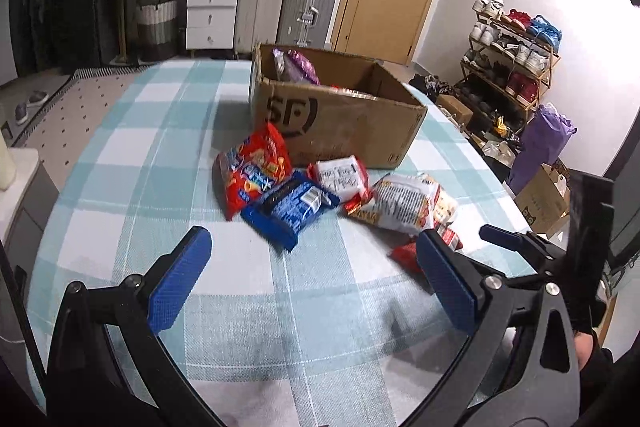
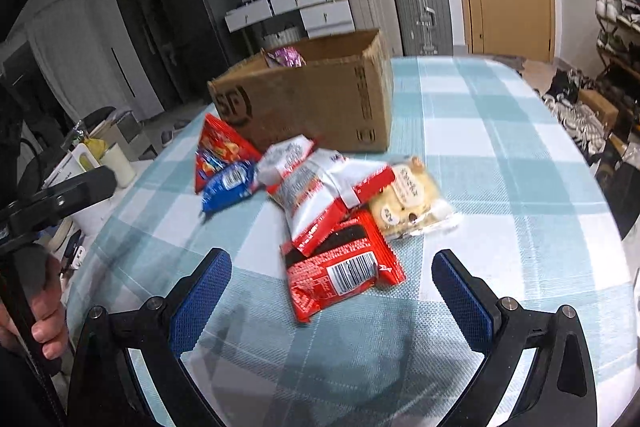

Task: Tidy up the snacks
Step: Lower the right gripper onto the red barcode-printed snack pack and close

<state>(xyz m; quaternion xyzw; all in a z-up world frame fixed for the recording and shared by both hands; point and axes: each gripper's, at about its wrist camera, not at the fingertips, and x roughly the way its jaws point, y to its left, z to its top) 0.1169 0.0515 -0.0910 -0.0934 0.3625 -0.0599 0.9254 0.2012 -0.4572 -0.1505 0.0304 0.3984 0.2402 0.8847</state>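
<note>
Left gripper [image 1: 312, 267] jaws spread, right gripper [image 2: 332, 287] likewise, above snacks [image 2: 320, 187]

Snack packets [image 1: 320, 195] before box [image 1: 340, 123], on table [image 1: 160, 147].

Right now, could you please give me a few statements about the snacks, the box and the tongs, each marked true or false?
1. A purple packet already lies inside the cardboard box. True.
2. The right tongs are shut on the red packet. False: they are open, and the packet lies on the table between the fingers.
3. The blue packet partly overlaps the red chip bag. True.
4. The left tongs hold the blue packet. False: they are open and hold nothing.
5. The tablecloth is plain red. False: it is teal and white checked.
</note>
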